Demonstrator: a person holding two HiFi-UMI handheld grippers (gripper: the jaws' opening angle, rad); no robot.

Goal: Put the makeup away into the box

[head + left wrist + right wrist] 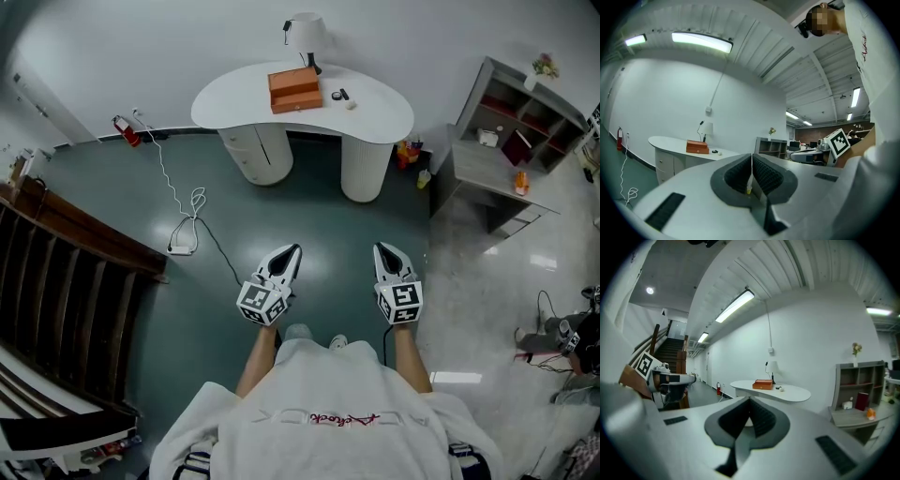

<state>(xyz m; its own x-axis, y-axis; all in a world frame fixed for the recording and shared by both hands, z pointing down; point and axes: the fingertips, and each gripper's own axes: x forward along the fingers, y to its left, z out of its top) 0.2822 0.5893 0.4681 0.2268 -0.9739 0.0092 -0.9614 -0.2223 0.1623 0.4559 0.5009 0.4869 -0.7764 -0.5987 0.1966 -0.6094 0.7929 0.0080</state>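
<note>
L gripper point(294, 249) & R gripper point(380, 247) fingers pressed together, empty; box point(294, 89) on desk point(375, 117) (ceiling light point(701, 41) only in gripper views)

A white kidney-shaped table point(234, 108) stands well ahead of the left gripper point(293, 249) and right gripper point(382, 247), carrying an orange box point(294, 89), a white lamp point(306, 36) beyond it, and a small dark item point(338, 95) and small pale item point(351, 104) toward the right gripper's side.
</note>
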